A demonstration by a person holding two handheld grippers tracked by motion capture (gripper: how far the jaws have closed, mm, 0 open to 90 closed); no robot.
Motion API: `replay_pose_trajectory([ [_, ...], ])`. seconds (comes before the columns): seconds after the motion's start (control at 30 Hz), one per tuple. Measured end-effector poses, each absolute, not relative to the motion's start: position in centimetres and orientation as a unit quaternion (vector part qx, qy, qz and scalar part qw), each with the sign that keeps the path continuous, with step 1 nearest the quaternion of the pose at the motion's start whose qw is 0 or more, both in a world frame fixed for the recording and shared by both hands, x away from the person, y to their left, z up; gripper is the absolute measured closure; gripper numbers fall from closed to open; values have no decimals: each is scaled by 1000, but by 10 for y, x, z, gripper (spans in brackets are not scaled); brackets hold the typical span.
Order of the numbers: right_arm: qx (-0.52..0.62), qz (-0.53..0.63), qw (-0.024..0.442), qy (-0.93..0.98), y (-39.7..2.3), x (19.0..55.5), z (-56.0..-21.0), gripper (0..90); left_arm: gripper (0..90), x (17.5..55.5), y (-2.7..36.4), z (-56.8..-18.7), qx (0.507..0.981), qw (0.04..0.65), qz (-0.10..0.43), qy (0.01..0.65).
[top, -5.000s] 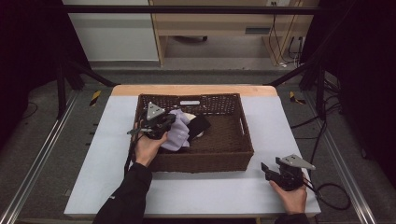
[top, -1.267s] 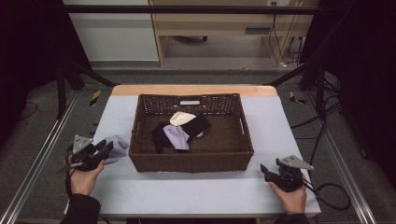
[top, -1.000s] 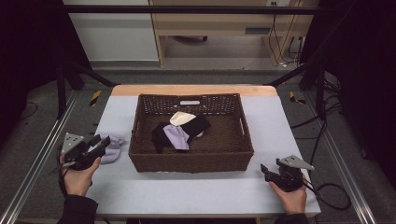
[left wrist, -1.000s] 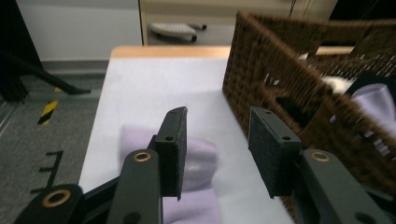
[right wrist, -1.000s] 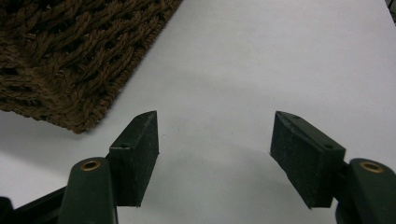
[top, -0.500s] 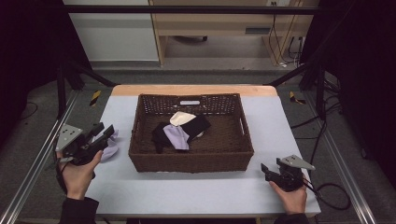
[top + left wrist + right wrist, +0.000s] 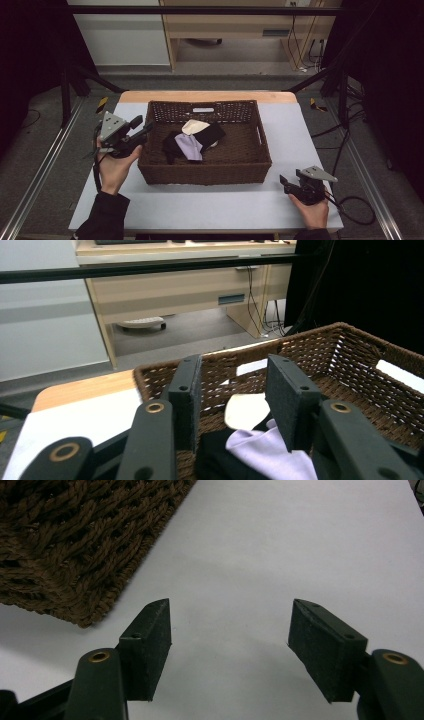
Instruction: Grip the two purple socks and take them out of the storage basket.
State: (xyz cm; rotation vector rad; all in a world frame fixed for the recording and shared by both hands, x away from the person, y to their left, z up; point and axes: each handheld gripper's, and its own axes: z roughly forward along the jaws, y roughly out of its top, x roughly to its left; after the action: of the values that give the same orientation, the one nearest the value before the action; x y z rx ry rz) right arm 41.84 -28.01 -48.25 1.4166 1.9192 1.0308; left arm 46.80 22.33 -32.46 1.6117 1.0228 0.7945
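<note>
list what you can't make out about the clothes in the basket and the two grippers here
- Black cloth: in the high view the lilac cloth and cream piece overlap it; how many dark items, too small to tell.
- Lilac cloth in the left gripper view: cut off by the bottom edge and the left gripper.
- Basket floor near the front: hidden by its own wall.
- Right gripper: high view, jaws too small to judge.

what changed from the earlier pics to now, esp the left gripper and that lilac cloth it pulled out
The left gripper carried a lilac cloth from the basket to the table's left side, let it go there, and has swung back to the basket's left rim, jaws open and empty. That cloth is now hidden behind the hand. The right gripper stayed open on the table; the cloths left in the basket have not moved.
</note>
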Motion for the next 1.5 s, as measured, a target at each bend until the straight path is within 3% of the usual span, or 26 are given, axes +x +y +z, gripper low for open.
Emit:
replay_pose_trajectory([
  [0.37,525,383,267,712,-280,419,-482,340,552,487,190,-324,680,507,328,417],
  [0.83,528,383,262,712,-280,419,-482,343,520,518,150,-351,705,484,320,407],
  [1.5,525,385,261,713,-281,419,-482,434,521,533,138,-390,735,458,286,410],
])
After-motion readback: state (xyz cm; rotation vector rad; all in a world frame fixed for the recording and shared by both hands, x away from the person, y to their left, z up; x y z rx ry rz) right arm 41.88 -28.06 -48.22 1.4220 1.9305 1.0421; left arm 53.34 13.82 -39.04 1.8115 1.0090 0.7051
